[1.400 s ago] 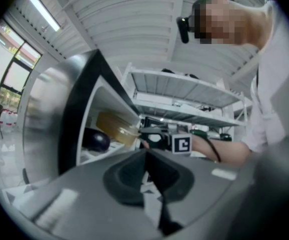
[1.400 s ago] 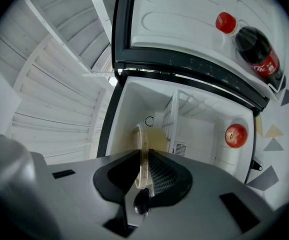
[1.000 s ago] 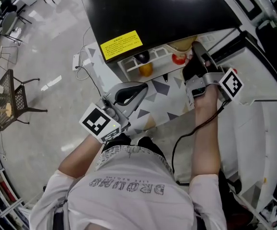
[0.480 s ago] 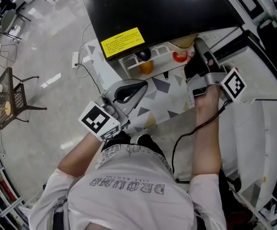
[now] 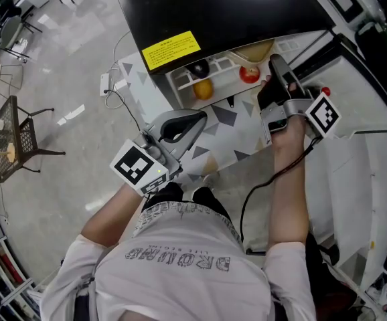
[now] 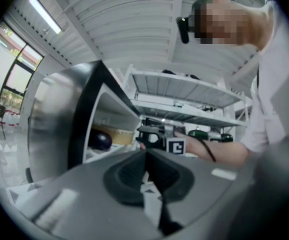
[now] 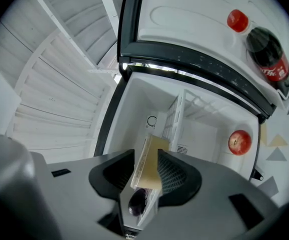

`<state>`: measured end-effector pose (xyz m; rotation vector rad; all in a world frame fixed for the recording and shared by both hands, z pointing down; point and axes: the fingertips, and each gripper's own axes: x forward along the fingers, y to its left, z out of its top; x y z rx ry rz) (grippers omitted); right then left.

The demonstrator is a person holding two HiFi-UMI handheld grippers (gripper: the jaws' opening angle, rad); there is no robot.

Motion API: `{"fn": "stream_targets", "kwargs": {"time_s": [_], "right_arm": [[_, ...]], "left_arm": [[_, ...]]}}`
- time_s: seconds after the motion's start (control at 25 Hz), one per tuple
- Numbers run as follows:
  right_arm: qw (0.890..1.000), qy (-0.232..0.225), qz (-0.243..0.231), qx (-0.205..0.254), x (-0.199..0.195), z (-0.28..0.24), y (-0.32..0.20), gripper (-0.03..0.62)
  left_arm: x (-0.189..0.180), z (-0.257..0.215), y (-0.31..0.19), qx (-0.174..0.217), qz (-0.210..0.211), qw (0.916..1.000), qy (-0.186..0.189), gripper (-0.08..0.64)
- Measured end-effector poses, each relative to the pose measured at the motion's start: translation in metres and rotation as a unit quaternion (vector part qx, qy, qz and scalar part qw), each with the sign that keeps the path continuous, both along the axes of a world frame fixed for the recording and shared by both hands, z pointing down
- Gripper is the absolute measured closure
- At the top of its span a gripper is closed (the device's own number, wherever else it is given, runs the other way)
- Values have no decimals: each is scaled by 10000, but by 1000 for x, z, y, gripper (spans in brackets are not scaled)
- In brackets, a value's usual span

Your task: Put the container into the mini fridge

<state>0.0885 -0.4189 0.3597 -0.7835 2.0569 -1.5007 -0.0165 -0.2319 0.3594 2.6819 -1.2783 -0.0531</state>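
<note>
**Item** — flat clear plastic container (image 7: pixel 149 159) with a tan lid. Something dark and rounded lies inside it; we cannot tell what. It is clamped across its thin side between the jaws of the right gripper (image 5: pixel 275 69), held at the open mouth of the mini fridge and resting on nothing.

**Holder** — right gripper, jaws closed on the container's two broad faces, pointing into the cabinet.

**Destination** — black-topped mini fridge (image 5: pixel 234 12) with a white interior, its white-lined door (image 7: pixel 194 24) swung wide.
- Inside, we note a white wire shelf (image 7: pixel 177 116) ahead of the container.
- A red apple (image 7: pixel 239 142) sits off to one side.
- Also inside are an orange fruit (image 5: pixel 203 92) and a dark round fruit (image 5: pixel 197 68).
- The door carries a dark cola bottle (image 7: pixel 267 59) with a red cap.

**Other tool** — left gripper (image 5: pixel 192 122), jaws together on nothing. It hangs over the grey-and-white triangle-patterned surface (image 5: pixel 237 136) in front of the fridge, well apart from the container.

**Status, as we judge it**
- Done: the door is open and the container is grasped and at the opening.
- Left: carry it in to a free spot, set it down, release it and draw the gripper out. Shutting the door may follow.
</note>
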Motion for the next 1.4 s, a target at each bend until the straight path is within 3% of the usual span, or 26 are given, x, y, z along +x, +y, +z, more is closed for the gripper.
{"fn": "stream_targets", "kwargs": {"time_s": [0.24,0.48,0.68,1.4], "right_arm": [[9998,121,-12,178,9,-8,18,469],[9984,346,60,453,21,-17,41,545],[9969,486,172,600,32,-20,61,569],[9951,497,327,788,43,-33,129,591]], "left_arm": [[3,-5,5,78,55,10000,-4,552],[4,-12,6,179,127,9998,-30,552],[5,-19,9,260,234,9994,-51,552],[-4,-35,23,427,575,9974,-7,552]]}}
